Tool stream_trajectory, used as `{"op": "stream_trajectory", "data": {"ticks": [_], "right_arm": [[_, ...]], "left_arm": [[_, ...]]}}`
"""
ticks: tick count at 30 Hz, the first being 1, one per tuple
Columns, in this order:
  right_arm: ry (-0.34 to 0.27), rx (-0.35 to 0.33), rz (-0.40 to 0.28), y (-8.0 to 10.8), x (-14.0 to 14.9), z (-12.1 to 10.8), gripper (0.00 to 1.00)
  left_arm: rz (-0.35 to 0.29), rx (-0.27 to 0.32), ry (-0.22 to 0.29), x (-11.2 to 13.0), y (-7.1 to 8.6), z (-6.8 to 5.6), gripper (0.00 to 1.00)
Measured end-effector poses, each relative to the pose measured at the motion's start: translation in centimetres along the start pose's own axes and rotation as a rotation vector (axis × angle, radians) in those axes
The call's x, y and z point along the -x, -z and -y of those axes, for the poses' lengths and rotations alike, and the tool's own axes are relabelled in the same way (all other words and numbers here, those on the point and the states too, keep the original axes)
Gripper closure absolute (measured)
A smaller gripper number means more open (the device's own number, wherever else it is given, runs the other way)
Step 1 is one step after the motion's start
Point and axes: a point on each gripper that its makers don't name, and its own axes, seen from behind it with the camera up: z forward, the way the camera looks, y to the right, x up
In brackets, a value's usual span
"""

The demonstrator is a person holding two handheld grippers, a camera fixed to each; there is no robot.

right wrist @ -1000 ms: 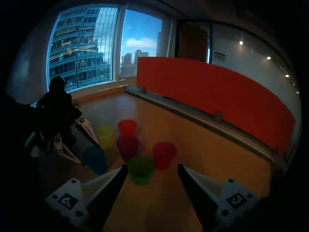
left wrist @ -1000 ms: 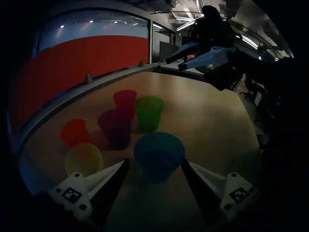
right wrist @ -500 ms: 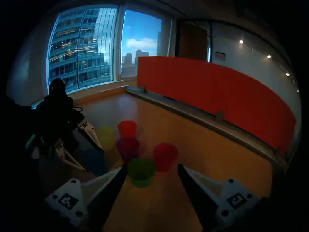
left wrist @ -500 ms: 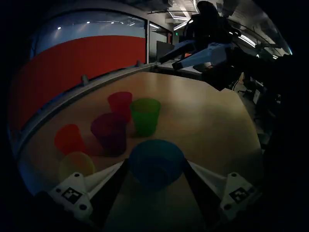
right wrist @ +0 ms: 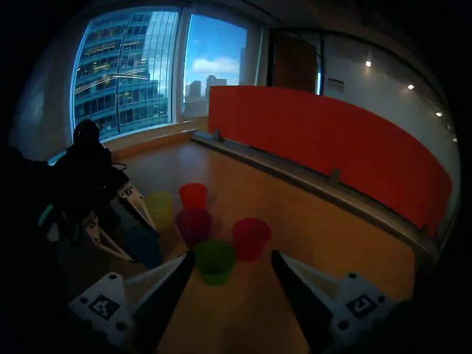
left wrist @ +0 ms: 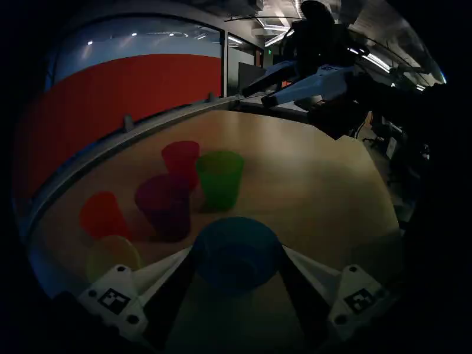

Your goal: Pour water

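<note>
Blue cup [left wrist: 236, 259] stands upright on the table [left wrist: 330, 183], nearest of the cluster, squarely between the fingers of our left gripper [left wrist: 236, 251]. The jaws sit narrow against its walls; we cannot tell whether they press or merely flank. It is too dim to see any water inside.

Judgement: this is the grasp step. To do it well we would close evenly on both sides below the rim, gently, since the wall looks like thin plastic. Then we would lift straight up before any tilt.

Just beyond stand the green cup [left wrist: 219, 177], purple cup [left wrist: 162, 203] and pink cup [left wrist: 180, 158]. The orange cup [left wrist: 101, 213] and yellow cup [left wrist: 112, 256] are to the left, the yellow just beside the left finger. Our right gripper [right wrist: 231, 259] is spread wide and empty, facing the green cup.

Open tabletop lies to the right of the cups. The red partition [left wrist: 118, 82] and its rail close the far-left edge.
</note>
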Motion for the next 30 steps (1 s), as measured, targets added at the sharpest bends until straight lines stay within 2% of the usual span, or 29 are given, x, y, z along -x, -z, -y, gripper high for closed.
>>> {"op": "stream_trajectory", "data": {"ticks": [18,30], "right_arm": [[0.014,-0.013,0.02,-1.5,1.0,0.6,0.0],[0.024,-0.03,0.054,-3.6,3.2,1.6,0.0]], "left_arm": [[0.0,0.001,-0.007,-0.2,0.3,0.2,0.11],[-0.039,-0.009,0.003,-1.7,1.5,0.4,0.11]]}}
